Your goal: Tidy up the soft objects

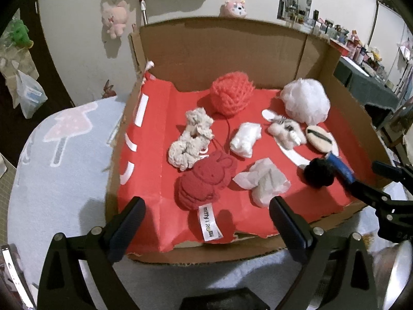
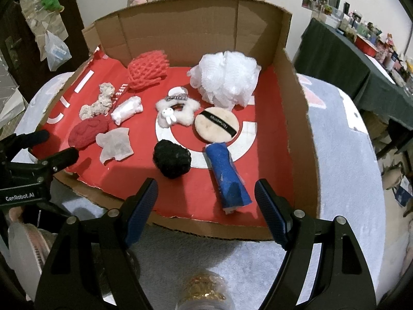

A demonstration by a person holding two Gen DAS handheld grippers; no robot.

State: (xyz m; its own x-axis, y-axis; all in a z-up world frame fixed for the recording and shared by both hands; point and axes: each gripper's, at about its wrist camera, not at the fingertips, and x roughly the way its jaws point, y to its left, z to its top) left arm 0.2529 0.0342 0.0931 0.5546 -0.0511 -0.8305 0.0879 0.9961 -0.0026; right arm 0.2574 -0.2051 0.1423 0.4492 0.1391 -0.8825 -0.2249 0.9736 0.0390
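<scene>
A cardboard box [image 1: 206, 51] lined in red holds several soft things. In the left wrist view: a red knit piece [image 1: 204, 178] with a label, a cream scrunchie [image 1: 191, 139], a coral foam net [image 1: 231, 94], a white mesh pouf [image 1: 306, 102], a crumpled tissue [image 1: 263, 180], a black pompom [image 1: 317, 171]. My left gripper [image 1: 206, 206] is open and empty, hovering over the box's front edge near the red knit piece. In the right wrist view, my right gripper [image 2: 206, 188] is open and empty, in front of the black pompom [image 2: 171, 159] and a blue rolled cloth [image 2: 227, 175].
A round powder puff [image 2: 216, 126], a white fluffy star clip [image 2: 178, 111] and a small white roll [image 2: 127, 109] lie mid-box. The box [image 2: 296, 118] sits on a pale blue cloth [image 1: 59, 155]. A dark green table [image 2: 335, 59] with clutter stands at the right.
</scene>
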